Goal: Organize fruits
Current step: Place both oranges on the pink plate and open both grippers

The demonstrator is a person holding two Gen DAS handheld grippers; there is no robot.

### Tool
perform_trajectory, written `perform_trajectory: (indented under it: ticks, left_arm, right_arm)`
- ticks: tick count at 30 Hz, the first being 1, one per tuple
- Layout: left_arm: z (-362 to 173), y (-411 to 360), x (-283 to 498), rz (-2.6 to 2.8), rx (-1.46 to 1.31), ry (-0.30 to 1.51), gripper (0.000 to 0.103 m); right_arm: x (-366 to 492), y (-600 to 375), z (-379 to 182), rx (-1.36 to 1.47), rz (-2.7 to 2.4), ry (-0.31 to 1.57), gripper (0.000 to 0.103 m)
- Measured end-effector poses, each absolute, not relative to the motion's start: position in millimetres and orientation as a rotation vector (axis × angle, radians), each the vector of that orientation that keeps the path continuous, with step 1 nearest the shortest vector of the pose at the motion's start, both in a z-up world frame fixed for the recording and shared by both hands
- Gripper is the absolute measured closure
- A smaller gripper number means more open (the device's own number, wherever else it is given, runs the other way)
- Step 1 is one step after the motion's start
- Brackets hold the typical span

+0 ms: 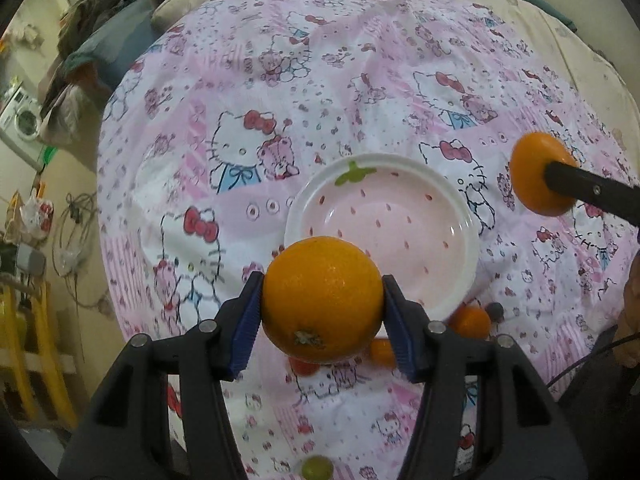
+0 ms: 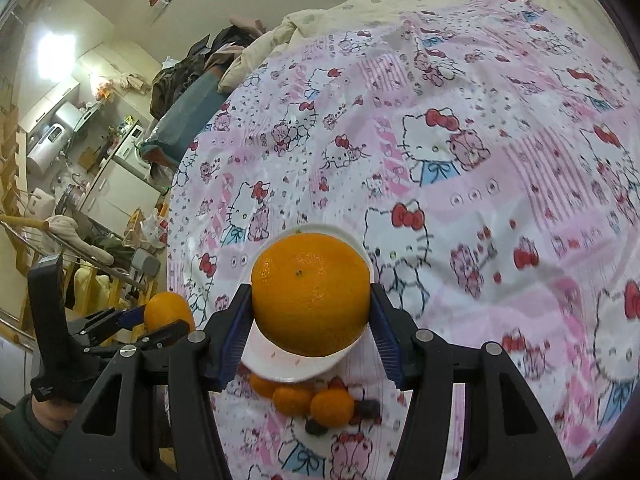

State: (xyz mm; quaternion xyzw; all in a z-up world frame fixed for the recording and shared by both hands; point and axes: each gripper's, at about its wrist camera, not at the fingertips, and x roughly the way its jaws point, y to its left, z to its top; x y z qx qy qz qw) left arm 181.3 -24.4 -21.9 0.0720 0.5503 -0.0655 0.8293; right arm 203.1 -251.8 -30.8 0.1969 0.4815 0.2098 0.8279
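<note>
Overhead, both grippers (image 1: 322, 312) (image 2: 310, 322) clamp oranges (image 1: 322, 300) (image 2: 310, 294) above a cartoon-cat bedsheet (image 1: 360, 100) in a cluttered room

Plate (image 1: 460, 216) bare; small fruits (image 2: 316, 402) crowding near rim

- oranges (image 1: 322, 300) (image 2: 311, 294): glossy, dimpled peel
- plate (image 1: 460, 216): smooth glossy ceramic/plastic, can't tell which
- bedsheet (image 1: 280, 92): matt printed cloth, wrinkled
- gripper pads (image 1: 244, 328): blue, ribbed, rubbery-looking
- gripper bodies (image 2: 132, 392): matt black plastic w/ shiny metal screws
</note>
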Motion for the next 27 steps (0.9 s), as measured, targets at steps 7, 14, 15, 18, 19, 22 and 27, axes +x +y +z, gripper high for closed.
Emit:
perform_trajectory:
  ticks: [7, 14, 15, 18, 19, 22, 27]
  left_arm:
    - [-46.5, -28.0, 211.5, -0.145, 0.184, 1.209, 0.050]
    - [-68.8, -20.8, 227.4, -0.136, 0.142, 1.264, 0.050]
    - [-69.7, -20.4, 228.2, -0.139, 0.140, 1.268, 0.050]
    - [-71.2, -19.6, 229.7, -0.135, 0.158, 1.270, 0.050]
    - [-71.3, -18.5, 230.8, -0.132, 0.161, 1.270, 0.050]
    - [-72.5, -15.2, 232.8, -0.123, 0.166, 1.273, 0.050]
    - [-77.6, -7.8, 233.9, -0.129, 0.115, 1.306, 0.050]
  right_arm:
    - [237.0, -239.0, -43.1, 0.386, 0.470, 1.028, 0.044]
    - [267.0, -215.2, -65.3, 0.305, 0.508, 1.079, 0.044]
    - [270.1, -211.6, -69.1, 0.298, 0.513, 1.088, 0.044]
    - [280.0, -197.3, -82.7, 0.256, 0.530, 1.120, 0.044]
    - [283.3, -191.2, -88.3, 0.239, 0.536, 1.132, 0.044]
    - [287.8, -174.4, -100.2, 0.178, 0.559, 1.157, 0.044]
    - [285.3, -143.0, -117.8, -0.023, 0.618, 1.129, 0.044]
